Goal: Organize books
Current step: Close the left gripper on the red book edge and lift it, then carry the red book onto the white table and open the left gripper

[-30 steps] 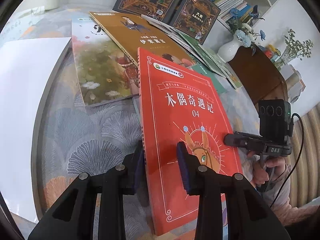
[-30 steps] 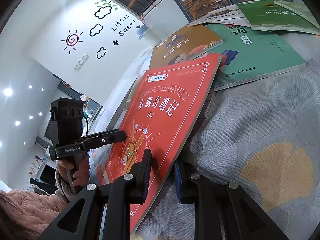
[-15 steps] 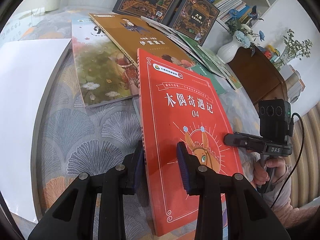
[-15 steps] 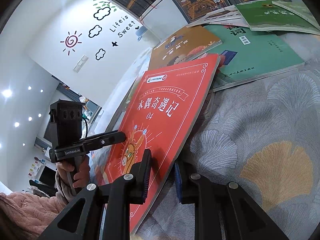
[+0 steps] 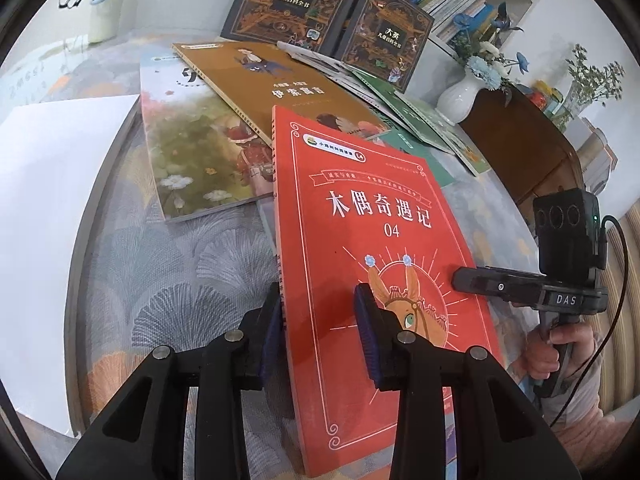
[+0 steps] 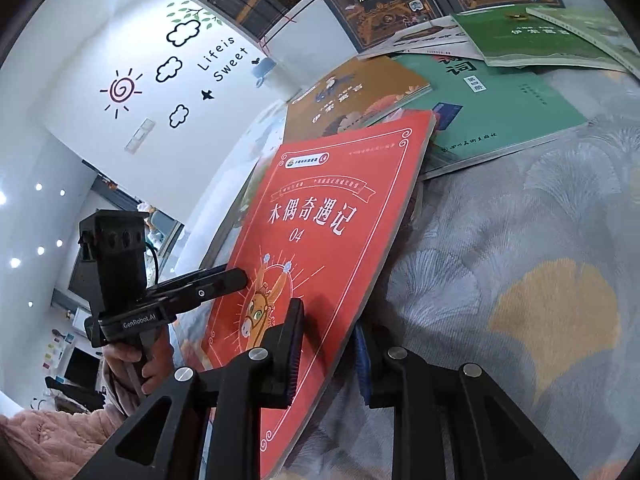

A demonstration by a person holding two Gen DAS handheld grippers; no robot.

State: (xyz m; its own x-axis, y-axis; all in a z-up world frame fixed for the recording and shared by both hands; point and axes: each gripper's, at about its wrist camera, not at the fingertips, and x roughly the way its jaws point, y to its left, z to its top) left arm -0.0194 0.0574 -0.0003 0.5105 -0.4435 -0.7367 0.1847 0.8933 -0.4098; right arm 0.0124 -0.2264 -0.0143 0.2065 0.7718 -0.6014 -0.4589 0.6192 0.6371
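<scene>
**Easing a two-handed hold on the red paperback**

Straddling the spine edge of the red paperback storybook with a donkey drawn on its cover [image 5: 372, 240], the left gripper [image 5: 318, 334] has one blue-padded finger under the spine and the other on top of the cover; its jaws stand narrow, but whether the pads still press cannot be told. On the opposite long edge the right gripper [image 6: 328, 356] has the book's page edge between its jaws, which are opening, and a gap shows beside the far pad. The book tilts, raised on the right gripper's side, its top end resting over other books.

My judgement: the step in hand is setting this book down or re-gripping it. Done well, one side should stay firm until the book lies flat, so it does not slide.

Just beyond the jaws, the book's far corner overlaps a green softcover book [image 6: 500, 116] and an ochre softcover book [image 5: 276, 88]; a floral picture book [image 5: 200, 156] lies left of the spine. Bare leaf-patterned tablecloth [image 6: 540, 264] lies right of the right gripper, and more lies left of the left gripper up to a white board [image 5: 48, 200].
</scene>
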